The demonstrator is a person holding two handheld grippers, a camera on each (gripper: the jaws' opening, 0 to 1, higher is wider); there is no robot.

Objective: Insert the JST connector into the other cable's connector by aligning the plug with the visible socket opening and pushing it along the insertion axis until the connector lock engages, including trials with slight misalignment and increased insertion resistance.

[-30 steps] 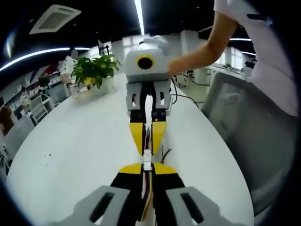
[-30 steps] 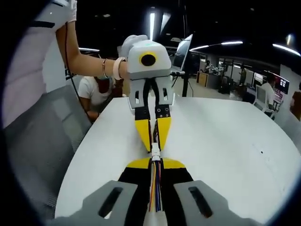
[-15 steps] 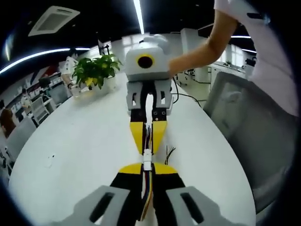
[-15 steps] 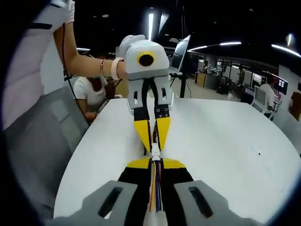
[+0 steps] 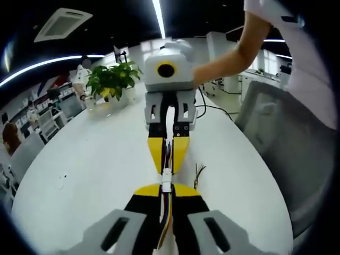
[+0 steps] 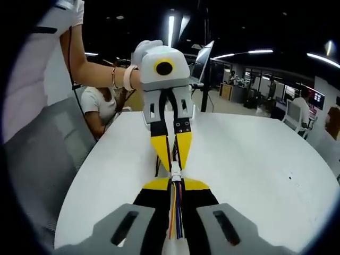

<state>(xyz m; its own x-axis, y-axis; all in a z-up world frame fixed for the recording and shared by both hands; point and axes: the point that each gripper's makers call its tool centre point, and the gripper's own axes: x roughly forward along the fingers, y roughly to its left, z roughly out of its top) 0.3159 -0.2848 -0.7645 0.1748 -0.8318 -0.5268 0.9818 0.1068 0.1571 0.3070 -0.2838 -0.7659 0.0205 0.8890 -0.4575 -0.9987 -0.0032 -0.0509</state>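
In the left gripper view my left gripper (image 5: 167, 189) rises from the bottom, shut on a bundle of coloured wires (image 5: 168, 215) that ends in a small white JST connector (image 5: 167, 178). The right gripper (image 5: 167, 166) faces it tip to tip from above, shut on dark wires. The white connector bodies meet in the short gap between the two pairs of yellow tips. In the right gripper view my right gripper (image 6: 176, 184) is shut on coloured wires (image 6: 175, 212). There the white connector (image 6: 176, 171) touches the tips of the left gripper (image 6: 173, 161), which a person's hand holds.
A white oval table (image 5: 95, 154) lies under both grippers. A potted plant (image 5: 111, 79) stands at its far end, and loose wire ends (image 5: 197, 173) lie right of the jaws. A grey chair (image 5: 276, 133) is beside the table. A seated person (image 6: 103, 109) and a screen (image 6: 205, 58) are beyond the table.
Both views have shifted a little with the hands. The two grippers stay tip to tip, shut, with the connectors together between them as before.
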